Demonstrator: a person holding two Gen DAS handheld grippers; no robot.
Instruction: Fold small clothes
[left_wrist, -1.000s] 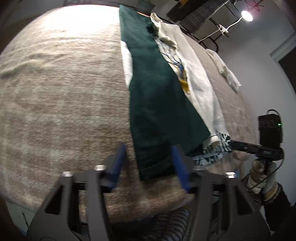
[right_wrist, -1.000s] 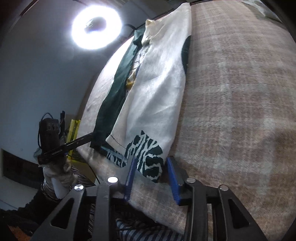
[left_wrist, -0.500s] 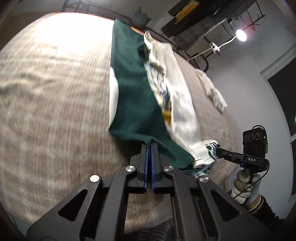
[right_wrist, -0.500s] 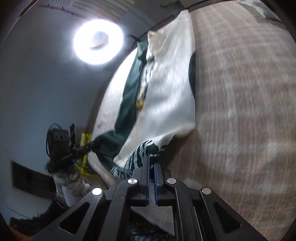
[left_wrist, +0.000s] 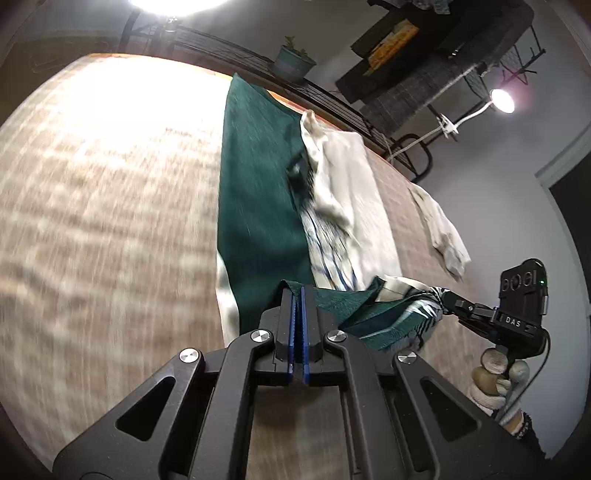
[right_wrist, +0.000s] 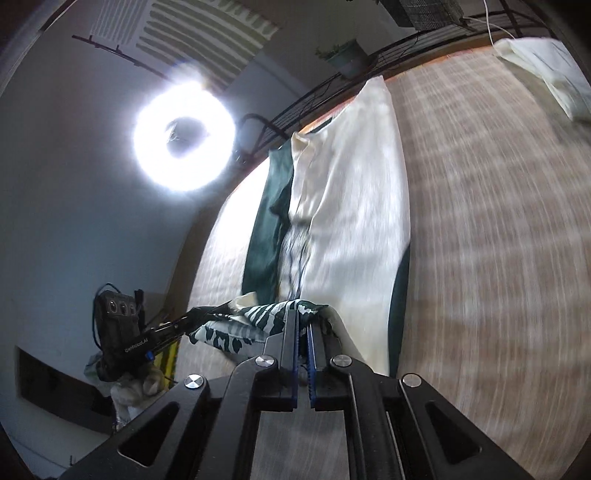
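A long green-and-cream garment lies lengthwise on the beige plaid surface; it also shows in the right wrist view. My left gripper is shut on its green near corner and holds it lifted. My right gripper is shut on the other near corner, the patterned green-and-white hem. The near hem hangs raised between the two grippers. The right gripper appears in the left wrist view, and the left gripper in the right wrist view.
A second cream garment lies at the right of the surface, also in the right wrist view. A dark metal rail with a potted plant runs along the far edge. A ring light shines at left.
Both grippers went from open around the near hem to shut on it. They have lifted the hem off the surface and carried it toward the far end.
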